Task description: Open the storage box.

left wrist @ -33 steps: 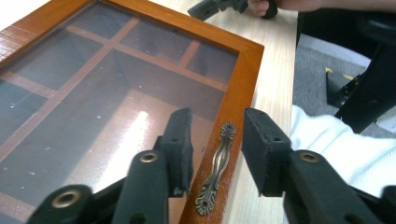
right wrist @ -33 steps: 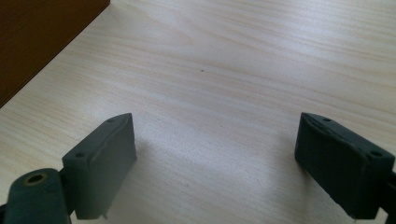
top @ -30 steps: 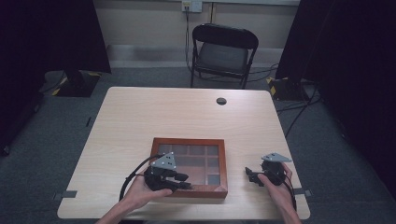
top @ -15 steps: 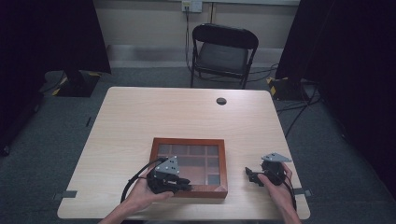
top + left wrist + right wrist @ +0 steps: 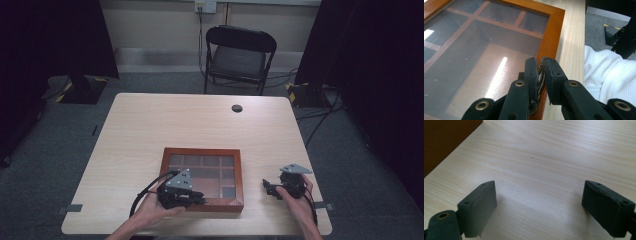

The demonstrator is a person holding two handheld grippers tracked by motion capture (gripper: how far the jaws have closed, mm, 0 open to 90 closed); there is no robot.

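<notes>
**Latch pinched, lid not yet raised**

Left hand-held gripper (image 5: 541, 75) has just been closing; its jaws now pinch the small brass latch (image 5: 540, 76) on the front edge of the glass-lidded wooden box (image 5: 202, 176). The box lies on the bench (image 5: 150, 125), directly ahead of and under that gripper. Right hand-held gripper (image 5: 539, 207) rests wide, nothing between its jaws, bare bench beneath, box corner off to its left.

Risks, as judged: the latch is thin and ridged, so the pads may slip off on lifting. With the right side idle, the whole box could drag or tip instead of opening.
</notes>
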